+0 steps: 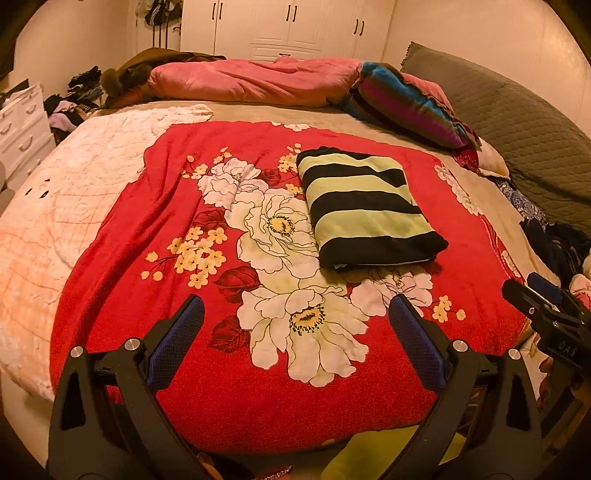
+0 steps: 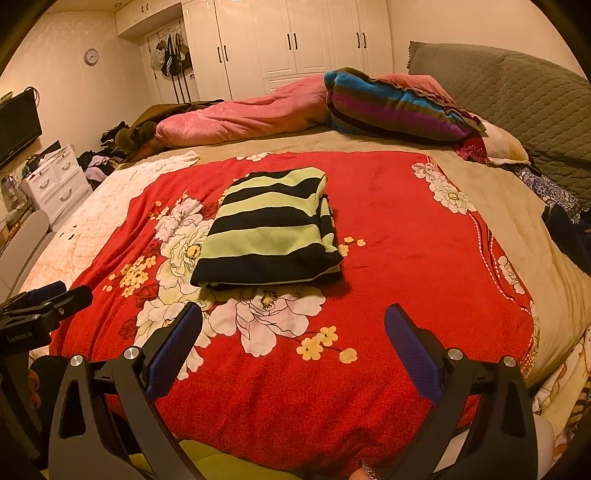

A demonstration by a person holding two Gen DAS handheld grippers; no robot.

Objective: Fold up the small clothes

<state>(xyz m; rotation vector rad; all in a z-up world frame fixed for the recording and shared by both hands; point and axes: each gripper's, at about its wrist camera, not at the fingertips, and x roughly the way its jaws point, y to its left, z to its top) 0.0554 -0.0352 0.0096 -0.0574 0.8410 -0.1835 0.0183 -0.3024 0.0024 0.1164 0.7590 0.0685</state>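
Two grippers hover over a wide bed [image 1: 369, 127] whose tan sheet is mostly covered by a plush red blanket [image 1: 166, 229] printed with large white peonies and small yellow blossoms; its nap looks fleecy and it lies in shallow wrinkles. A pale quilted cover [image 1: 74, 192] with a soft grid pattern spreads along the blanket's left side. At the far edge a pink velvety duvet [image 1: 251, 79] is bunched in a long roll beside a fuzzy blanket striped in blue, purple and brown [image 1: 406, 103]. A grey quilted headboard [image 1: 517, 125] rises on the right, and white panelled wardrobes [image 1: 288, 26] stand behind.

On the red blanket rests the folded striped garment [image 1: 365, 210], a neat thick rectangle of knit fabric in broad black and pale-green bands, its layered edges showing at the near end.

The left gripper [image 1: 295, 332] has its fingers spread wide with nothing between the textured blue pads [image 1: 177, 339], well short of the garment. The right gripper [image 2: 293, 339] is likewise released and empty, near the garment's front edge.
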